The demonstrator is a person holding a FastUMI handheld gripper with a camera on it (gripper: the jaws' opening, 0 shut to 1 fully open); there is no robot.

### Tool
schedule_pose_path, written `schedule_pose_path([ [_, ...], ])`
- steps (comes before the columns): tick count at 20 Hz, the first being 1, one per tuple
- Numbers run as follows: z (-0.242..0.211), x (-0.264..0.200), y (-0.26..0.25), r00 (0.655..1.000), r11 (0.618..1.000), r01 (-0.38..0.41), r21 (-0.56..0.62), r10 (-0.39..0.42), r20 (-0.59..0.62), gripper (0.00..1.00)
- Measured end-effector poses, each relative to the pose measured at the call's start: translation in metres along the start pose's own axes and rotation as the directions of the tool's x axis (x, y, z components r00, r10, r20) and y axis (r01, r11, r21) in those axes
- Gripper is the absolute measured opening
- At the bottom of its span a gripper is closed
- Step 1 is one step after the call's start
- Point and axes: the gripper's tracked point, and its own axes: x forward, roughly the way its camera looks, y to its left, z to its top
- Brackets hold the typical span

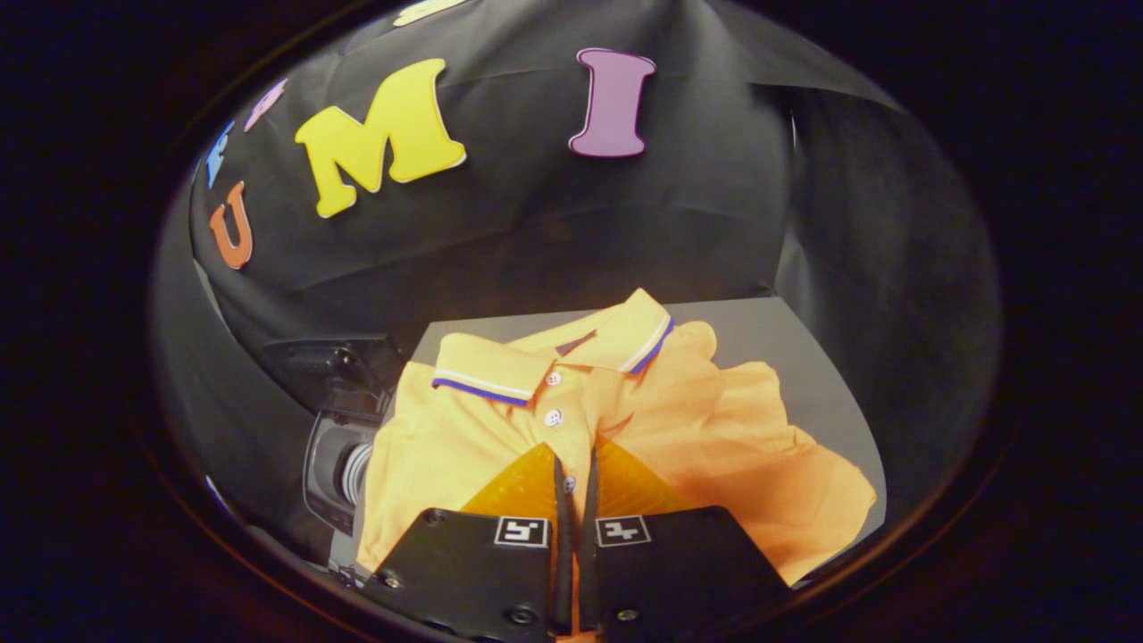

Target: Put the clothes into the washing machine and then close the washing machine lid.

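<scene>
While jaws clamp orange polo shirt placket, no readable label; gripper.

no legible txt, coded squares on tool

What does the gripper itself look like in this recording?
The gripper shows two flat black blocks side by side, each bearing a small square black-and-white marker near its inner top corner. Screws sit in the blocks' faces. Two thin fingers run forward from between the blocks. No cables or sleeve are visible.
</scene>
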Motion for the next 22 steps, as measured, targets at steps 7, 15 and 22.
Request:
schedule_pose_path([
  [7, 0.024, -0.045, 0.019, 0.994, 0.996, -0.086, 0.017, 0.084, 0.063, 0.06],
  [15, 0.051, -0.114, 0.068, 0.977, 0.991, -0.131, -0.003, 0.130, 0.166, 0.06],
  [22, 0.061, -0.175, 0.122, 0.957, 0.986, -0.163, -0.035, 0.166, 0.239, 0.06],
])
